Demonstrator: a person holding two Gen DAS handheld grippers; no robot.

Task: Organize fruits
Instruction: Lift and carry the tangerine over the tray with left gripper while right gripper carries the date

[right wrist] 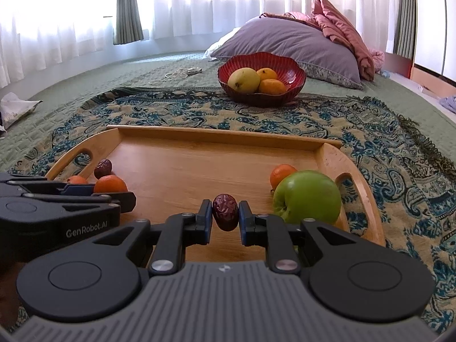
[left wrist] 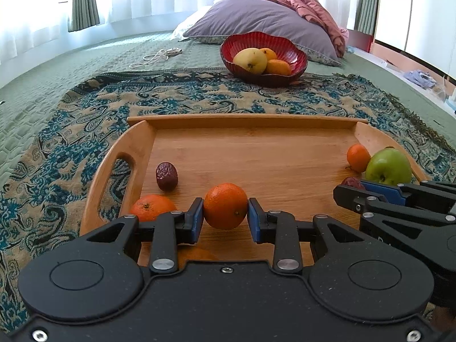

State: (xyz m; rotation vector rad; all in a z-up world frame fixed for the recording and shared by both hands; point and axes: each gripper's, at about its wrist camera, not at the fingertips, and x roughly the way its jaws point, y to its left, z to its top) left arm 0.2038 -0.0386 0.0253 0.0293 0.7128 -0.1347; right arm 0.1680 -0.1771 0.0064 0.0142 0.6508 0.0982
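Note:
A wooden tray [left wrist: 256,145] [right wrist: 199,154] lies on a patterned cloth. My left gripper [left wrist: 225,213] is shut on a small orange [left wrist: 225,205], low over the tray's near part. Another orange [left wrist: 151,206] and a dark red date [left wrist: 166,176] lie at the tray's left. My right gripper [right wrist: 225,213] is shut on a second red date [right wrist: 225,211]. Just to its right stand a green apple [right wrist: 307,196] and a small orange [right wrist: 280,175]. Beyond the tray, a red bowl [left wrist: 296,57] [right wrist: 290,68] holds a yellow fruit [right wrist: 243,79] and two oranges.
The tray sits on a bed with a green quilt [left wrist: 71,65]. A purple pillow [left wrist: 256,20] and a pink cloth [left wrist: 310,8] lie behind the bowl. A white cable [left wrist: 155,55] rests on the quilt at the back left. Curtains hang behind.

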